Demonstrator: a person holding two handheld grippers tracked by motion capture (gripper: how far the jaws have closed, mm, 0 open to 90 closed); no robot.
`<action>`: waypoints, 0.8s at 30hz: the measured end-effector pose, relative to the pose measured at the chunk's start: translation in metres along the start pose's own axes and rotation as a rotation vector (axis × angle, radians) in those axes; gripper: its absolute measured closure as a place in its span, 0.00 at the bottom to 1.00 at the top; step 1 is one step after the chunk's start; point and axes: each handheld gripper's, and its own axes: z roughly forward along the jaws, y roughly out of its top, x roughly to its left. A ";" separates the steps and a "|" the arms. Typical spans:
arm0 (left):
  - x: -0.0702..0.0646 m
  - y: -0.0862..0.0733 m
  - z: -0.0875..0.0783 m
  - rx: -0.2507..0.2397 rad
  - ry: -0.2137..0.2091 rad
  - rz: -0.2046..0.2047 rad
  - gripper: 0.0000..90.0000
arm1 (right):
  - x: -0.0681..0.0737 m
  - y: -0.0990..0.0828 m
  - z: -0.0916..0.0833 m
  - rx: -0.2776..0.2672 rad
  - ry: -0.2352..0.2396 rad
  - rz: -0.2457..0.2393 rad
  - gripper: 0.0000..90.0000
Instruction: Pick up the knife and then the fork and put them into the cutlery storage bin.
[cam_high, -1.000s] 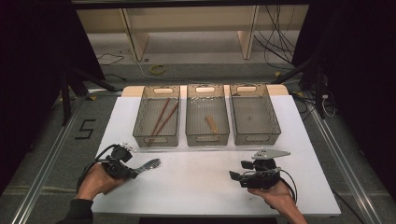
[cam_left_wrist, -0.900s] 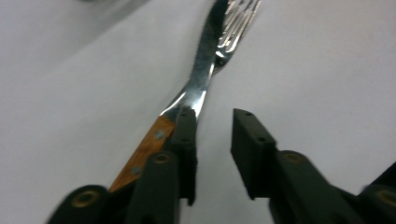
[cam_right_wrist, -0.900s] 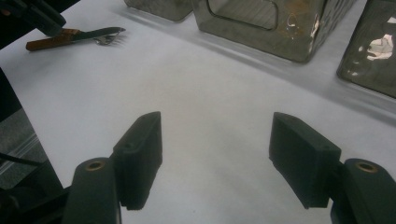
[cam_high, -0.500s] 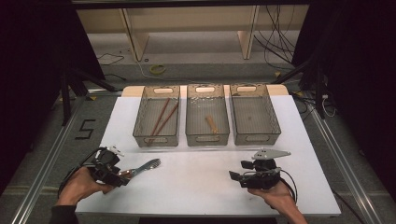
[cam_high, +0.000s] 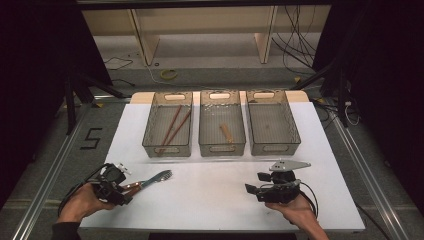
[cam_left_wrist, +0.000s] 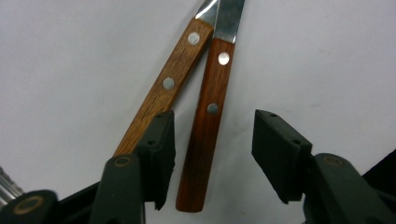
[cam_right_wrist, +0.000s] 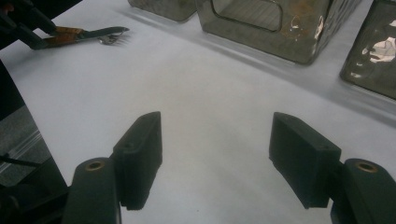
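I see the left gripper (cam_left_wrist: 212, 140) jaws parted, lately narrowing, astride the darker knife handle (cam_left_wrist: 205, 126), apparently not pressing; right gripper (cam_right_wrist: 215, 154) released, well apart from it.

My left gripper (cam_high: 125, 187) and right gripper (cam_high: 252, 189) are black, each trailing cable. At twelve o'clock atop the right sits a grey three-cornered plate (cam_high: 289, 164).

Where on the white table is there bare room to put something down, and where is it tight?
The white table lies bare between the left gripper and right gripper, in front of the three bins. The right bin looks empty. It is crowded at the front left, where two wooden-handled utensils lie crossed at the left gripper.
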 end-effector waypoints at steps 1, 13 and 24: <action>0.001 -0.001 0.000 0.005 -0.001 0.004 0.57 | 0.000 0.000 0.000 0.002 0.001 -0.002 0.39; 0.005 -0.005 0.008 0.059 -0.003 0.007 0.70 | 0.000 0.000 0.000 0.002 0.003 -0.004 0.39; 0.002 -0.004 0.009 0.052 0.001 0.070 0.82 | 0.000 0.000 0.000 0.003 0.006 -0.002 0.40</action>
